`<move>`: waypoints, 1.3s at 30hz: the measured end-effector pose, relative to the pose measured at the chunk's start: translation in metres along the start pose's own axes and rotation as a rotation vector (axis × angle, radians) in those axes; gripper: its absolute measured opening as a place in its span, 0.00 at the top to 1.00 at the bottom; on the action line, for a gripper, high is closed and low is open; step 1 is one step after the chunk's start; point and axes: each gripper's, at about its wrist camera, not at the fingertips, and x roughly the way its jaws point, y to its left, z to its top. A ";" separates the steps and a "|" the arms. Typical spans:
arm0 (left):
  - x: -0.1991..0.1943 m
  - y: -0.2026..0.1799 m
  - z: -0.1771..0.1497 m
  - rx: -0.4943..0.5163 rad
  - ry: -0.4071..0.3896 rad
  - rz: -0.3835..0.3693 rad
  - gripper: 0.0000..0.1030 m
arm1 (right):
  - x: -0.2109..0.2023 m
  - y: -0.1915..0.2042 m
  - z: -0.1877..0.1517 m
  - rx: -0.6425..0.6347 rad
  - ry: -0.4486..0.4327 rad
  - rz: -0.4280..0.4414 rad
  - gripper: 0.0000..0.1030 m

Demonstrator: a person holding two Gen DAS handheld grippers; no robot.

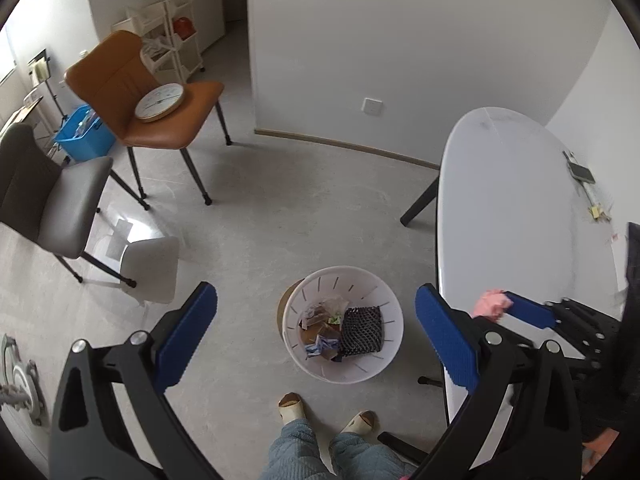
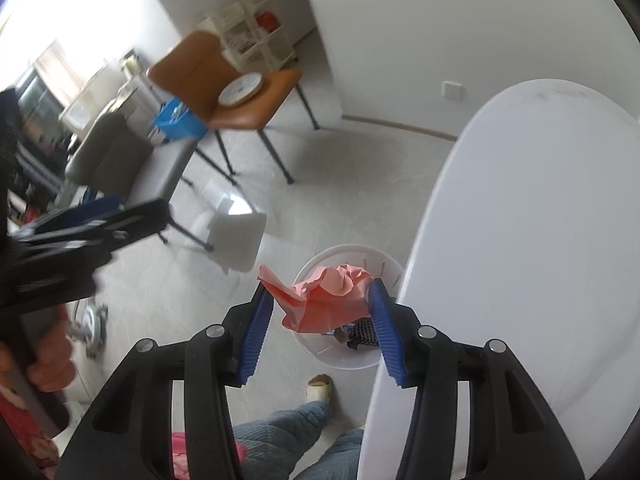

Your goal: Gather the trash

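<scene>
A white slotted waste bin (image 1: 316, 364) stands on the floor beside the table, holding wrappers and a black foam net (image 1: 362, 330). My left gripper (image 1: 316, 330) hangs wide open above it with nothing between its blue pads. My right gripper (image 2: 320, 312) is shut on a crumpled pink paper (image 2: 324, 300), held over the bin (image 2: 352, 360) at the table's edge. In the left wrist view that pink paper (image 1: 490, 309) and one right pad (image 1: 530, 312) show at the right. The left gripper (image 2: 96, 228) appears blurred at the left of the right wrist view.
A white oval table (image 1: 512, 216) fills the right side, with a phone (image 1: 582, 172) and small scraps on it. An orange chair (image 1: 160, 120) carries a wall clock (image 1: 159, 102); a grey chair (image 1: 52, 204) and a blue crate (image 1: 84, 134) stand left. The person's slippered feet (image 1: 320, 412) are below the bin.
</scene>
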 end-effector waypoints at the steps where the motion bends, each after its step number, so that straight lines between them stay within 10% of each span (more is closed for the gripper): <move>1: -0.001 0.003 -0.001 -0.010 0.001 0.004 0.08 | 0.007 0.002 0.001 -0.008 0.012 0.007 0.51; 8: -0.003 0.016 -0.011 -0.048 0.008 0.048 0.08 | 0.065 0.009 0.000 -0.071 0.143 -0.020 0.34; 16: -0.010 0.013 -0.017 -0.062 0.003 0.053 0.08 | 0.045 -0.004 0.005 -0.035 0.097 -0.045 0.17; 39: -0.180 -0.077 0.031 0.040 -0.394 0.088 0.08 | -0.230 -0.017 0.017 -0.027 -0.479 -0.199 0.03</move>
